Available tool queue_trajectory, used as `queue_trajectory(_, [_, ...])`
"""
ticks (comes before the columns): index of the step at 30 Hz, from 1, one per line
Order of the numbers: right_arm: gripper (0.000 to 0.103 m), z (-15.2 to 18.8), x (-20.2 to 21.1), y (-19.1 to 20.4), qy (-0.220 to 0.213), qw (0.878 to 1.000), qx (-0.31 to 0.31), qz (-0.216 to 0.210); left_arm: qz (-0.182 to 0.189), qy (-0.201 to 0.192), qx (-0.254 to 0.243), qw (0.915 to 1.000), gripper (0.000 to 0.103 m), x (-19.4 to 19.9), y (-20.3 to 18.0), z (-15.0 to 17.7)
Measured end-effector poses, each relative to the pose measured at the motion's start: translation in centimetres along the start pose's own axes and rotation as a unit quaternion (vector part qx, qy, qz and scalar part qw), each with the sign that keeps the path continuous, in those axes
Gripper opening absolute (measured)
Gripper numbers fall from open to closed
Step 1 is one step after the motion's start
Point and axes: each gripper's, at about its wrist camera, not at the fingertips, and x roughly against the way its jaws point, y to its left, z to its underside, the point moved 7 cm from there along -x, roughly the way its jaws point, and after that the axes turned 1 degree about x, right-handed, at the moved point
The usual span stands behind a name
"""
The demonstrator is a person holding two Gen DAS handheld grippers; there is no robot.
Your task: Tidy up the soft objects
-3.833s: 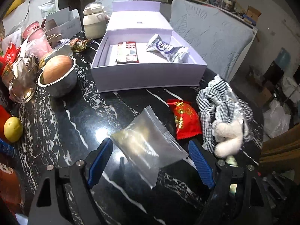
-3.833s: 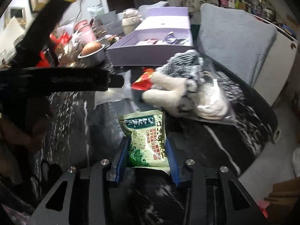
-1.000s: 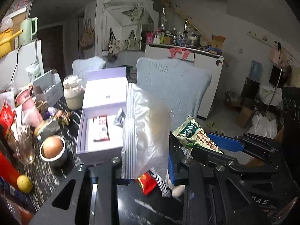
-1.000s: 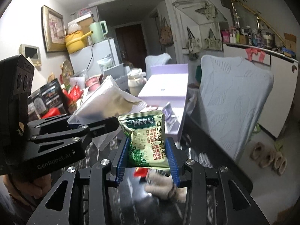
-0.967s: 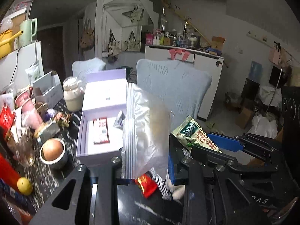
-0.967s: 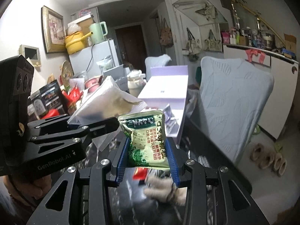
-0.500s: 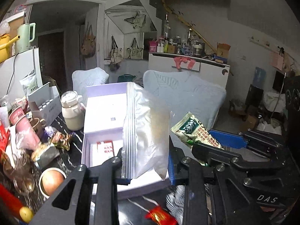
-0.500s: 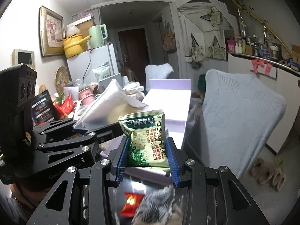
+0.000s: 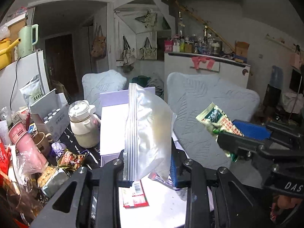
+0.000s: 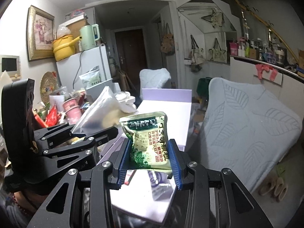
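Zip-lock bag point(image 9: 150, 133) stands upright, pinched at its lower edge in your left gripper point(image 9: 150, 168), while your right gripper's point(image 10: 149, 161) fingers clamp the green snack packet point(image 10: 150, 142); you hold both above the open lavender box point(image 10: 167, 131), apparently ready to drop them inside.

Clear zip bag point(image 9: 150, 133) is looking like thin glossy plastic, ribbed along its seal edge, clamped in left gripper point(image 9: 148, 168). Green packet point(image 10: 149, 142) is showing crinkled shiny printed film, pinched in right gripper point(image 10: 149, 164). Both grippers are showing matt black plastic frames with bright metal screws; the fingers point(image 10: 173, 161) are wearing ridged blue rubbery pads. Lavender box point(image 9: 112, 125) below the bag is reading as smooth matt card. Chair cover point(image 10: 247, 125) right of the box is looking like quilted matt cloth. Cream jar point(image 9: 83, 127) left of the box is looking smooth, semi-gloss.
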Motion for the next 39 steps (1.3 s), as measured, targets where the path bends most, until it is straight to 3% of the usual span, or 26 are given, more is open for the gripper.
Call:
queue_trajectory(10, [0.039,-0.6,-5.7,-0.8,0.036,0.999,0.010,0.028,-0.025,0.043,-0.004,0.9988,0.028,-4.2,2.3,1.1])
queue_trajectory(20, [0.040,0.7,-9.8,-0.5,0.089,0.995,0.021,0.026,-0.056,0.085,-0.010,0.9948,0.029,-7.0,3.4,2.3])
queue_trajectory(25, [0.041,1.7,-11.1,-0.5,0.109,0.994,0.026,0.021,-0.051,0.116,-0.001,0.9920,0.030,-8.5,3.8,3.5])
queue_trajectory(28, [0.047,2.1,-11.4,-0.7,0.117,0.992,0.028,0.026,-0.066,0.132,0.001,0.9891,0.038,-9.1,4.2,4.1])
queue_trajectory(29, [0.061,2.3,-11.5,-0.8,0.121,0.992,0.028,0.031,-0.072,0.134,0.001,0.9883,0.044,-9.1,4.3,4.3])
queue_trajectory(32, [0.063,2.3,-11.4,-1.3,0.121,0.992,0.028,0.039,-0.088,0.141,0.007,0.9860,0.075,-9.2,4.9,4.5])
queue_trajectory(39, [0.065,2.2,-10.7,-1.7,0.123,0.991,0.025,0.050,-0.101,0.137,0.002,0.9854,0.078,-7.9,4.7,3.9])
